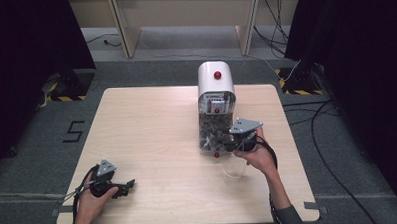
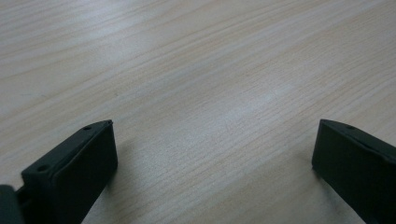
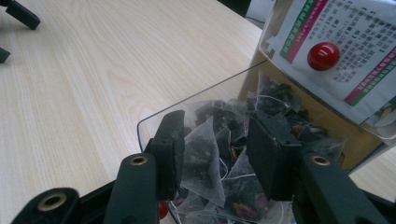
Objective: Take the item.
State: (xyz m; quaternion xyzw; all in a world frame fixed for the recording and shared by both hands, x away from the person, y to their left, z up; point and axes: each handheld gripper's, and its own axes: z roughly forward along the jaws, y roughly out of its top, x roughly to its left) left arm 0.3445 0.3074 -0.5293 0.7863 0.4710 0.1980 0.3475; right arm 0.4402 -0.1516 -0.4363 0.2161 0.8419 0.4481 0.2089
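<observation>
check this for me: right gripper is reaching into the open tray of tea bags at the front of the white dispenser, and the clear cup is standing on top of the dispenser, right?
Not quite. The clear cup stands on the table, in front of the white dispenser, not on top of it; the high view shows this. The rest holds: the right gripper reaches into the tray of tea bags.

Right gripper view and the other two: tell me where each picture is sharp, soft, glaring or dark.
Right gripper view: the pyramid tea bags in the clear plastic tray are sharp, the printed label behind the red knob slightly soft.
Left gripper view: the pale wooden table shows a faint sheen, and the black jaws cast soft shadows.
High view: evenly lit table, black curtains lost in dark.
</observation>
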